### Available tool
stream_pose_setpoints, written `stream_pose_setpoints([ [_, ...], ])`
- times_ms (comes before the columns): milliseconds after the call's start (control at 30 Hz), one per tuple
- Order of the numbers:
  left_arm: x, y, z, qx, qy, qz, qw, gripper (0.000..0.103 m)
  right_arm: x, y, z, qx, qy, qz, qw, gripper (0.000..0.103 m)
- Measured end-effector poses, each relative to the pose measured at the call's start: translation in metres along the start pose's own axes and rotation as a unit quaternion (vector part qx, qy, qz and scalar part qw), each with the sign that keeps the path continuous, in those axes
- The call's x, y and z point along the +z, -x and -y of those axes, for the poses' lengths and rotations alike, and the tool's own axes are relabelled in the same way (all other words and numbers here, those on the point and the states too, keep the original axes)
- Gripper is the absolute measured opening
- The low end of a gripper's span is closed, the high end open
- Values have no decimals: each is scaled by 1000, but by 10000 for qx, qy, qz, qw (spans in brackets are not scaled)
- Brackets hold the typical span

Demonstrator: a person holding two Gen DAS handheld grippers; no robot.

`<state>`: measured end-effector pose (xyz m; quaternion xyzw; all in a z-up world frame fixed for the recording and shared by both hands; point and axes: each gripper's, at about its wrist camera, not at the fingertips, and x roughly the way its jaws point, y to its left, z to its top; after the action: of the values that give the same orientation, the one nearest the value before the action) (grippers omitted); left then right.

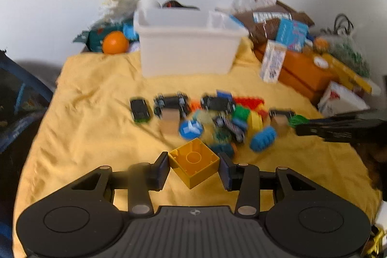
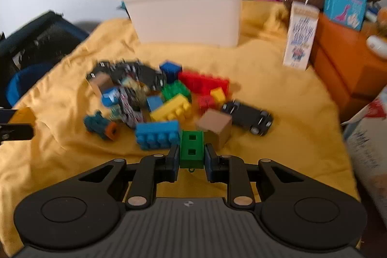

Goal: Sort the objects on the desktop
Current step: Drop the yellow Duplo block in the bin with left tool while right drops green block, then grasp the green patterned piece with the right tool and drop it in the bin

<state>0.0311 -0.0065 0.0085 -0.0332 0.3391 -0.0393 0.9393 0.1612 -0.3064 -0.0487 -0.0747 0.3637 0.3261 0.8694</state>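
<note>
My left gripper [image 1: 194, 167] is shut on a yellow hollow block [image 1: 194, 162], held above the yellow cloth [image 1: 96, 113] in front of the toy pile [image 1: 217, 115]. My right gripper [image 2: 191, 162] is shut on a green block [image 2: 191, 149] with two square holes, just in front of a long blue brick [image 2: 157, 134] and a tan cube [image 2: 215, 127]. The pile [image 2: 169, 96] holds red, yellow, green and blue bricks and black toy cars [image 2: 249, 117]. The right gripper also shows in the left wrist view [image 1: 302, 126], holding the green block [image 1: 297, 120] at the pile's right.
A white bin [image 1: 186, 50] stands behind the pile, also in the right wrist view [image 2: 188, 13]. An orange [image 1: 115, 42] and bags lie at back left. Orange boxes [image 1: 304, 74], cartons and packets crowd the right side [image 2: 348, 59]. A dark bag [image 2: 36, 40] lies left.
</note>
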Motion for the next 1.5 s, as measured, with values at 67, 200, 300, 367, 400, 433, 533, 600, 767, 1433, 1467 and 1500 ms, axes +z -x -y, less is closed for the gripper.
stream_pose_setpoints([
  [67, 16, 1, -5, 239, 293, 171, 9991, 46, 12, 20, -2, 43, -72, 201, 9998, 24],
  [200, 63, -4, -16, 280, 237, 425, 9984, 46, 51, 47, -5, 161, -190, 610, 9978, 24],
  [300, 106, -15, -27, 256, 323, 511, 9978, 46, 95, 57, -8, 207, -92, 986, 9949, 24],
  [367, 136, -24, -35, 216, 463, 520, 9973, 46, 126, 57, -11, 233, 8, 1166, 9929, 24],
  [400, 150, -28, -38, 202, 509, 516, 9972, 46, 141, 55, -10, 230, 38, 1215, 9923, 24],
  [433, 165, -34, -41, 175, 525, 491, 9973, 46, 158, 50, -9, 235, 43, 1214, 9923, 24],
  [533, 205, -48, -45, 136, 346, 551, 9978, 46, 199, 33, -6, 332, 57, 1134, 9930, 24],
  [600, 228, -63, -47, 125, 241, 484, 9985, 46, 220, 21, 0, 275, 160, 1085, 9936, 24],
  [767, 266, -113, -60, -138, 490, -86, 9987, 46, 254, -19, 20, 292, 57, 716, 9970, 24],
  [1433, 263, -161, -82, 309, 973, -281, 9944, 82, 271, -87, 45, 17, 295, 174, 9994, 56],
  [1467, 258, -155, -83, 233, 999, -199, 9945, 82, 266, -82, 47, -4, 283, 216, 9994, 56],
  [1500, 252, -150, -83, 192, 985, -148, 9948, 82, 260, -76, 49, 32, 244, 272, 9993, 56],
])
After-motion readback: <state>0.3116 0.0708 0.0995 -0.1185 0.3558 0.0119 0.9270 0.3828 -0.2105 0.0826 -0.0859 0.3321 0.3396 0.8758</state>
